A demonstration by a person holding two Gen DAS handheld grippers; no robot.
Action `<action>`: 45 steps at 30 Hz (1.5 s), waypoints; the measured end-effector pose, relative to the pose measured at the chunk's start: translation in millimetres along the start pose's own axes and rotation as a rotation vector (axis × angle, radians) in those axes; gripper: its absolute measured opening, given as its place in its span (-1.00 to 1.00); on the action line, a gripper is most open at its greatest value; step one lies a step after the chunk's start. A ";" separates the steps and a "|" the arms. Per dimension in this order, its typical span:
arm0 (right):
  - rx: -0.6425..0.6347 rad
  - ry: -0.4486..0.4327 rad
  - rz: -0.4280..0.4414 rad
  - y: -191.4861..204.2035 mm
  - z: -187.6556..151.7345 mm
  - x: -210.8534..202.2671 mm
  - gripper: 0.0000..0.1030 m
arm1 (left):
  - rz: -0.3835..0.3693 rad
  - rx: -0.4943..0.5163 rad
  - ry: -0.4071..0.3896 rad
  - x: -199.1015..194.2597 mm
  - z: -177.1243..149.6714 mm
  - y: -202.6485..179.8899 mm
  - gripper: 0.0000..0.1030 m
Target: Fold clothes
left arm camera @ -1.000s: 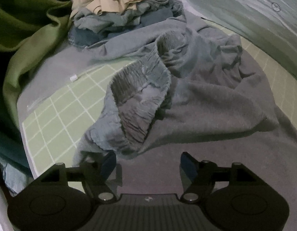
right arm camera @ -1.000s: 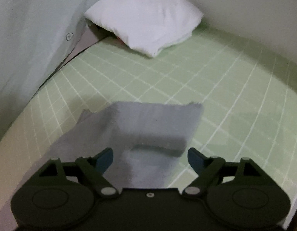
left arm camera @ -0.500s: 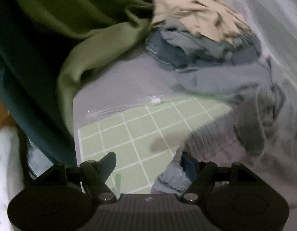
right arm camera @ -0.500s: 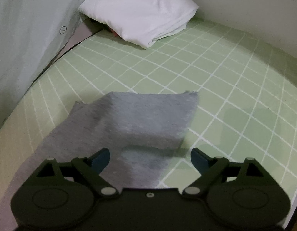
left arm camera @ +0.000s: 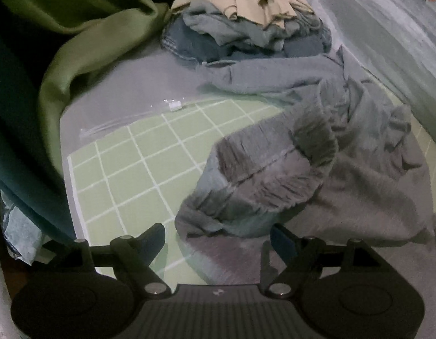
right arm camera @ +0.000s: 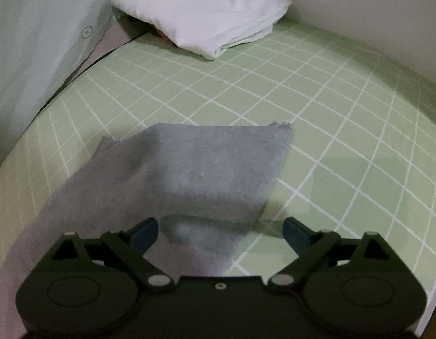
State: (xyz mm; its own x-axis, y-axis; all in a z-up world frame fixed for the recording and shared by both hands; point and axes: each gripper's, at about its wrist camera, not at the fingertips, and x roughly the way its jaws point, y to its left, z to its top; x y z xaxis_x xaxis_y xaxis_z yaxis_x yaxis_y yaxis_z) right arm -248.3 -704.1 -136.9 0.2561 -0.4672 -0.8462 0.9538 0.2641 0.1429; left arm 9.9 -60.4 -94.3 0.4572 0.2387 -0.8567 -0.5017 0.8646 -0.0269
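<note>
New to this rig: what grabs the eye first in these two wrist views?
In the left wrist view, a rumpled grey garment with a gathered waistband sprawls over the green checked sheet, with a heap of unfolded clothes behind it. In the right wrist view, a flat grey leg end lies ahead of the opening right gripper, with a white pillow at the far corner.

- Left tongs (left arm camera: pixel 218 238): matte black body, ribbed centre panel with a small pale mark at 12 o'clock.
- Round black discs at 9 and 3 o'clock of the ribbed panel; silver pivot screws on slanted link arms.
- Blue pads on the fingertips (left arm camera: pixel 154 237).
- Right tongs (right arm camera: pixel 220 230): same black build, smooth centre with one small screw at 12 o'clock, blue-padded tips.
</note>
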 end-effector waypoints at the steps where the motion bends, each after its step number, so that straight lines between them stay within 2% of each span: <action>1: 0.007 0.000 -0.002 -0.5 0.6 -0.3 0.87 | -0.002 0.004 -0.003 1.2 0.7 -0.6 0.60; 4: 0.039 -0.010 -0.002 -3.8 0.0 -4.2 0.85 | -0.003 0.018 -0.012 5.2 4.0 -2.6 0.60; 7: 0.059 -0.021 0.007 -7.9 -0.3 -7.1 0.67 | 0.003 0.029 -0.013 10.1 9.0 -4.9 0.54; 8: 0.064 -0.024 0.009 -9.1 -0.3 -7.6 0.60 | 0.008 0.029 -0.008 12.1 10.3 -5.7 0.50; 10: 0.064 -0.029 0.016 -11.2 -1.1 -7.9 0.41 | 0.012 0.024 -0.002 14.7 12.0 -6.5 0.24; 11: 0.064 -0.031 0.022 -12.2 -1.7 -8.1 0.15 | 0.013 0.021 0.001 15.7 12.6 -6.9 0.15; 12: 0.059 -0.032 0.029 -12.9 -1.9 -8.2 -0.22 | 0.013 0.018 0.005 16.7 13.1 -7.2 -0.05; 13: 0.041 -0.030 0.038 -12.6 -1.6 -8.1 -0.43 | 0.012 0.015 0.006 17.4 13.6 -7.2 -0.33; 14: 0.023 -0.028 0.048 -12.3 -1.2 -8.0 -0.81 | 0.009 0.011 0.006 17.4 13.9 -6.5 -0.50; 15: 0.008 -0.030 0.058 -12.1 -0.6 -8.5 -0.97 | 0.004 0.005 0.003 16.9 14.4 -5.9 -0.73; 20: -0.019 -0.113 0.127 -5.8 17.7 -26.7 -0.99 | -0.067 -0.075 -0.042 0.8 33.8 -11.2 -0.81; 24: -0.076 -0.229 0.218 27.2 77.5 -41.1 -0.99 | -0.199 -0.093 -0.152 -23.8 83.3 -51.0 -0.81; 26: -0.080 -0.306 0.285 49.2 114.5 -51.4 -0.99 | -0.271 -0.098 -0.201 -34.5 105.3 -77.2 -0.82; 29: -0.070 -0.444 0.358 70.6 149.9 -84.3 -0.99 | -0.361 -0.099 -0.289 -62.0 129.4 -103.8 -0.82; 31: -0.051 -0.531 0.396 72.6 161.3 -111.8 -0.99 | -0.412 -0.096 -0.354 -84.4 139.3 -111.9 -0.82; 34: -0.026 -0.603 0.410 51.0 154.6 -141.0 -0.99 | -0.434 -0.093 -0.415 -107.9 136.7 -101.5 -0.82; 37: -0.007 -0.562 0.374 15.2 129.9 -138.2 -0.99 | -0.383 -0.074 -0.399 -103.7 118.4 -74.9 -0.82; 39: -0.007 -0.477 0.323 -8.2 104.3 -118.3 -0.99 | -0.326 -0.055 -0.366 -92.7 101.1 -55.4 -0.82; 45: -0.007 -0.183 0.159 -61.7 20.8 -50.1 -0.99 | -0.176 -0.098 -0.169 -39.0 51.8 9.1 -0.82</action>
State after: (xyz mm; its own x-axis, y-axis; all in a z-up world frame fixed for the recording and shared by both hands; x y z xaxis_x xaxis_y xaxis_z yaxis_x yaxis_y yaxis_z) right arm -316.7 -714.6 -92.7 0.4281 -0.5639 -0.7062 0.8981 0.3525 0.2630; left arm 25.5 -39.0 -34.4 0.6558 0.1654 -0.7366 -0.4682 0.8545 -0.2250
